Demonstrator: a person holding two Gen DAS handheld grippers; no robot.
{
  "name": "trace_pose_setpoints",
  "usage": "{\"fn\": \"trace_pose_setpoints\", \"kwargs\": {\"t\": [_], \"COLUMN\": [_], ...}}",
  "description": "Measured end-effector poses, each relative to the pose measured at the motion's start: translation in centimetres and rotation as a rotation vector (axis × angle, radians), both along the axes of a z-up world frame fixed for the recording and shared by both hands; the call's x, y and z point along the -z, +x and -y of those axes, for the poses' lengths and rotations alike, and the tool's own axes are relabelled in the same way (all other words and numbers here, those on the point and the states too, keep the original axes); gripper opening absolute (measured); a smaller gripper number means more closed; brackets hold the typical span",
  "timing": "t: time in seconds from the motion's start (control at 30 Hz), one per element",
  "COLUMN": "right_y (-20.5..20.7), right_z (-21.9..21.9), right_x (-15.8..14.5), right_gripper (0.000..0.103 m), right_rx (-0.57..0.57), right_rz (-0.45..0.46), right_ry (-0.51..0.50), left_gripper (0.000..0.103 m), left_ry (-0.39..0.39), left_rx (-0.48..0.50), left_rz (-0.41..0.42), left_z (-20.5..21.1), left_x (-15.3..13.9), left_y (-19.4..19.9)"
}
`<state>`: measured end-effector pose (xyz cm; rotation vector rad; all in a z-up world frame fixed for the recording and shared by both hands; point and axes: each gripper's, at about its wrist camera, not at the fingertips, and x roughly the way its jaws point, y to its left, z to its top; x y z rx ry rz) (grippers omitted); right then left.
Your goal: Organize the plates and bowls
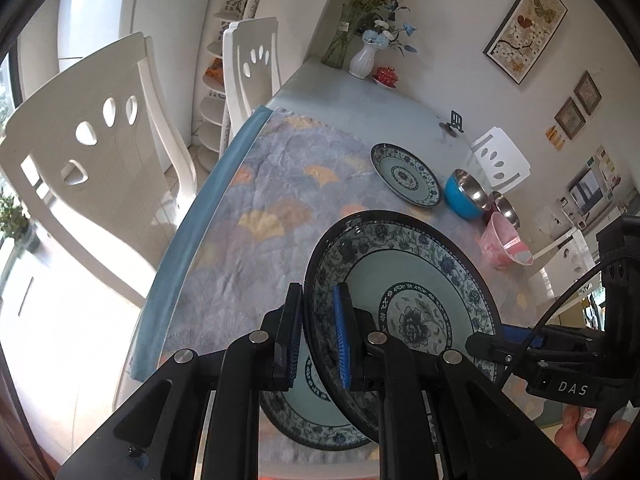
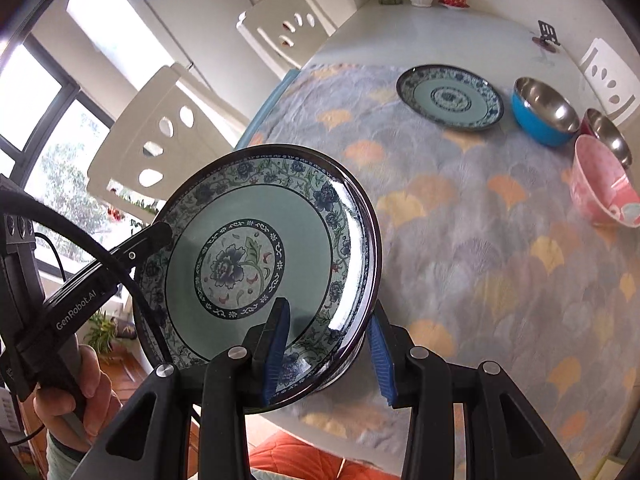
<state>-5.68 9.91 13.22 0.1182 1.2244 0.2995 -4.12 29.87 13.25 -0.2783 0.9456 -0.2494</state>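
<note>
A blue-and-green floral plate (image 1: 404,280) (image 2: 256,248) hangs tilted above the near end of the cloth. My left gripper (image 1: 318,300) is shut on its rim, one pad on each face. My right gripper (image 2: 328,316) is shut on the opposite rim. Each gripper shows in the other's view, the right gripper (image 1: 480,342) and the left gripper (image 2: 160,234). A second matching plate (image 1: 308,416) lies flat on the cloth under the held one, mostly hidden. A third plate (image 1: 406,174) (image 2: 450,98) rests further along the table.
Beside the far plate stand a blue steel bowl (image 1: 466,194) (image 2: 546,112), a red steel bowl (image 1: 506,208) (image 2: 608,132) and a pink bowl (image 1: 506,242) (image 2: 604,184). White chairs (image 1: 92,152) line the table's left side. Vases (image 1: 362,60) and a red cup stand at the far end.
</note>
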Motion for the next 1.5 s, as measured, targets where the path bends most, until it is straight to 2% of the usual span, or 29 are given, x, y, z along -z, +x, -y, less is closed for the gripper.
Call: {"fn": "trace_pose_setpoints", "kwargs": {"t": [0.2, 0.4, 0.53, 0.8, 1.2, 1.5], "right_y": [-1.5, -2.1, -2.3, -1.8, -0.1, 1.0], "right_z": [-0.7, -1.0, -1.1, -2.1, -2.2, -1.6], "right_x": [1.3, 4.0, 6.3, 8.1, 9.5, 10.1], "right_gripper": [0.039, 0.039, 0.039, 0.039, 0.039, 0.039], "right_rx": [-0.028, -0.026, -0.02, -0.021, 0.004, 0.033], "right_rz": [-0.028, -0.086, -0.131, -0.158, -0.201, -0.232], "right_ry": [-0.01, -0.029, -0.052, -0.081, -0.082, -0.069], "left_gripper": [0.012, 0.012, 0.012, 0.012, 0.012, 0.012], "left_ry": [0.013, 0.034, 0.023, 0.044, 0.053, 0.048], "left_rx": [-0.017, -0.012, -0.016, -0.013, 0.008, 0.02], "left_rz": [-0.028, -0.072, -0.108, -0.142, -0.179, -0.17], "left_z": [-0.3, 0.0, -0.1, -0.6, -0.4, -0.9], "left_x": [1.5, 4.1, 5.9, 7.7, 8.8, 8.0], "left_y": [-1.6, -2.5, -2.5, -1.7, 0.4, 2.0]}}
